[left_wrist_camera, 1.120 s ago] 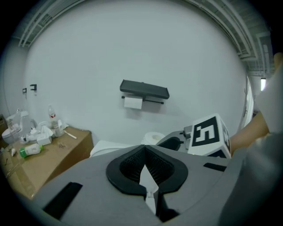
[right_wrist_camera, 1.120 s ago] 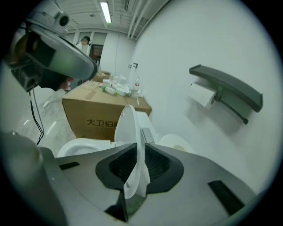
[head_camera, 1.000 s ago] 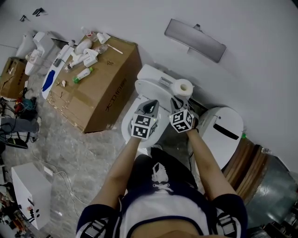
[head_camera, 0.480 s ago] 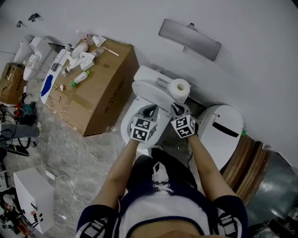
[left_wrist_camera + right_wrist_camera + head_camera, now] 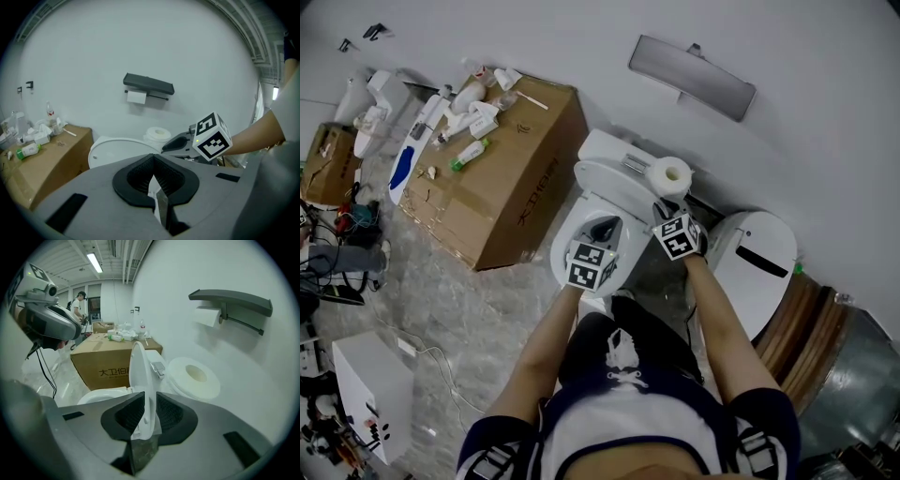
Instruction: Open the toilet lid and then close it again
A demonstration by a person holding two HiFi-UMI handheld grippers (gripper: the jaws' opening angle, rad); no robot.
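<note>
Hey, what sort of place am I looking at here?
Probably a makeshift bathroom corner in a lab or workshop: a toilet, a toilet paper roll and wall-mounted paper holder, beside a cluttered cardboard box.

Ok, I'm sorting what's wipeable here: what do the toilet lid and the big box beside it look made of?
Toilet lid: probably hard plastic, white with a slight sheen; it is thin with a smooth rounded edge.
Box: brown cardboard, matte, with taped seams and printed lettering.

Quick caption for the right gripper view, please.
Right gripper clamps the edge of the raised toilet lid; paper roll on the tank, cardboard box behind.
</note>
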